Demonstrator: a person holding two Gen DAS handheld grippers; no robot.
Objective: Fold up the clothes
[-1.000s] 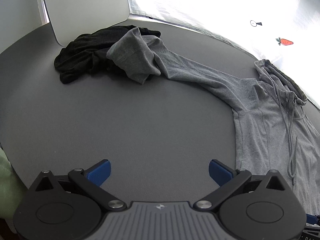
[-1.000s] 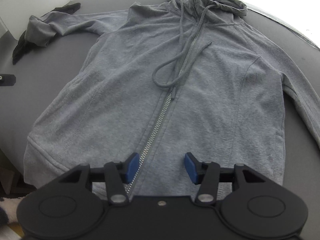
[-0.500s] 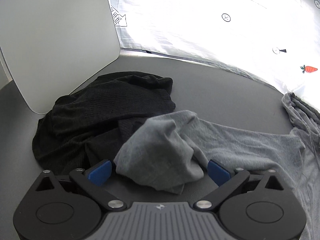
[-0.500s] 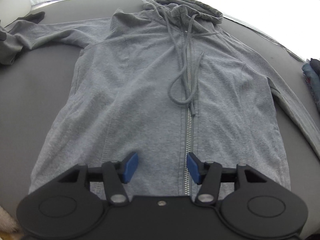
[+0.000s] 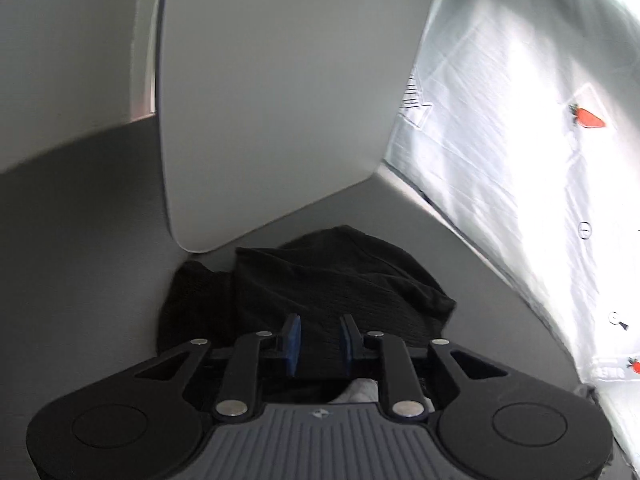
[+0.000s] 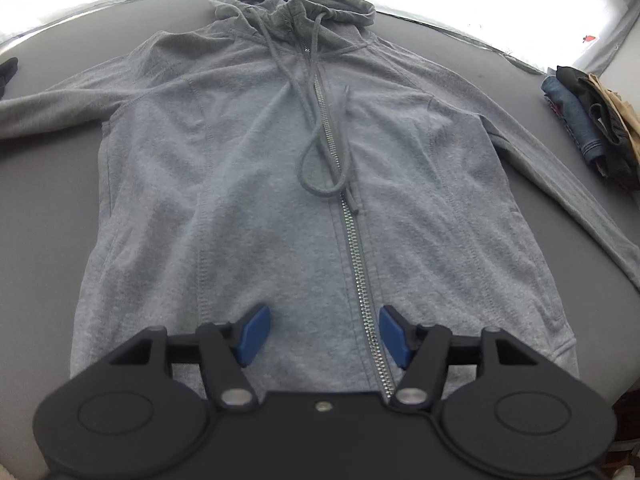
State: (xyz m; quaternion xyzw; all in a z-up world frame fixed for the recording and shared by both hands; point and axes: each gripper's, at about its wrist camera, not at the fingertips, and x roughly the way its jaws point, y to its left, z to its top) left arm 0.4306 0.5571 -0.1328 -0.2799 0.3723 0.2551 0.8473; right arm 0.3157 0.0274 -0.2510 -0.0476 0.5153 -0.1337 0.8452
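Grey zip-up hoodie (image 6: pixel 256 184): spread flat, front up, on the dark grey table (image 6: pixel 44 200), filling the middle of the right wrist view; hood at top centre, sleeves running off to the left and right edges, drawstring (image 6: pixel 320 152) looped over the zipper (image 6: pixel 360 264).

Right gripper (image 6: pixel 325 334): bottom centre, above the hoodie's lower hem; fingers (image 6: pixel 253 334) parting, zipper between them, pads not pressing the cloth.

Stack of folded clothes (image 6: pixel 592 120): right edge, well apart from the hoodie.

Black garment (image 5: pixel 332 280): crumpled heap, lower middle of the left wrist view, against a white upright panel (image 5: pixel 272 100).

Left gripper (image 5: pixel 319 344): over the black heap; fingers (image 5: pixel 293 342) closing, narrow gap; whether cloth is pinched cannot be told.

White patterned sheet (image 5: pixel 520 140): right side.
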